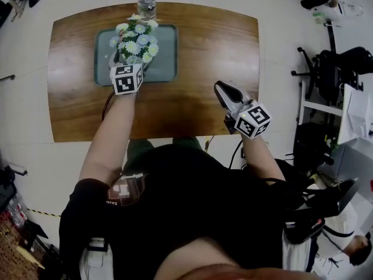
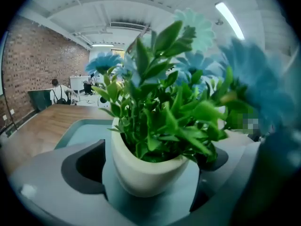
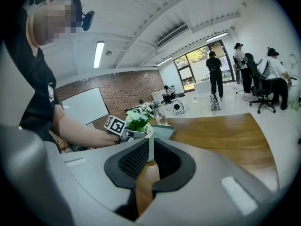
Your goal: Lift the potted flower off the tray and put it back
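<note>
The potted flower [image 1: 135, 39], pale blue and white blooms in a white pot [image 2: 141, 168], stands on the teal tray [image 1: 166, 57] at the back left of the wooden table [image 1: 204, 51]. My left gripper [image 1: 125, 60] reaches onto the tray and its jaws stand wide on either side of the pot. The left pad [image 2: 84, 166] keeps a gap from the pot, and leaves partly hide the right pad. My right gripper [image 1: 224, 92] hovers over the table's front right, apart from the tray. Its pads [image 3: 134, 159] are drawn together to a thin slit with nothing between them.
A clear glass bottle [image 1: 146, 4] stands at the table's far edge just behind the tray. Office chairs [image 1: 326, 69] and desks lie off to the right of the table. Several people [image 3: 216, 74] stand further back in the room.
</note>
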Available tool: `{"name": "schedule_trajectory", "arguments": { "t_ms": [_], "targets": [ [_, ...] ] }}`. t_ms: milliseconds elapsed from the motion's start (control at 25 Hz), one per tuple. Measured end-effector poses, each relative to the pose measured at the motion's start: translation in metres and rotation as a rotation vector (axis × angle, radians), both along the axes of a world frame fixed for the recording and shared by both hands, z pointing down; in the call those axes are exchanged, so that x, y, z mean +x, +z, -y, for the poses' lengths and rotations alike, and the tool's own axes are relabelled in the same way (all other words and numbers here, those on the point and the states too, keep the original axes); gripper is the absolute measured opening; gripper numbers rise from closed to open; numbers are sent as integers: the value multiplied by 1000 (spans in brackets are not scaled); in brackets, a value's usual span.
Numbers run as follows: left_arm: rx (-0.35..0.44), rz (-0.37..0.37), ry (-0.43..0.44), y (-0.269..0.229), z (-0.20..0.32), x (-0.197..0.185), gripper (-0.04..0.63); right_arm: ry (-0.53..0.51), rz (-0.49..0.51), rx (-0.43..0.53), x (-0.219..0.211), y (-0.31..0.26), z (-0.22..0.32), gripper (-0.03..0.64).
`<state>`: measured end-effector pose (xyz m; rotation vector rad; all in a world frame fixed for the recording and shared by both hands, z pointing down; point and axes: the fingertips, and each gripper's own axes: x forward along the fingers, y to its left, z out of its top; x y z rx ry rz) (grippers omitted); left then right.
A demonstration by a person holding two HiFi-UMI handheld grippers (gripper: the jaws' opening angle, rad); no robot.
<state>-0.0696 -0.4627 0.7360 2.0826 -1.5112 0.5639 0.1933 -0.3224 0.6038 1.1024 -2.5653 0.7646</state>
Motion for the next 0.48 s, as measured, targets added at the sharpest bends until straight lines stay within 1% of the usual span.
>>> {"name": "schedule_trajectory", "arguments": {
  "t_ms": [120, 160, 200, 240, 400, 480],
  "targets": [
    [-16, 3, -33, 3, 4, 5, 581, 9, 6, -5, 15, -2, -5, 49],
    [-19, 5, -41, 4, 7, 5, 573, 14, 5, -8, 18, -2, -5, 49],
    [-20, 6, -50, 5, 11, 5, 545, 22, 5, -10, 21, -1, -6, 49],
    [-19, 5, -56, 6, 14, 3, 535, 29, 5, -11, 23, 0, -6, 49],
    [-9, 0, -42, 7, 19, 0, 528, 43, 2, -14, 27, 5, -6, 49],
    [-1, -15, -38, 6, 18, 0, 525, 42, -1, -16, 29, 6, -5, 49]
  ]
}}
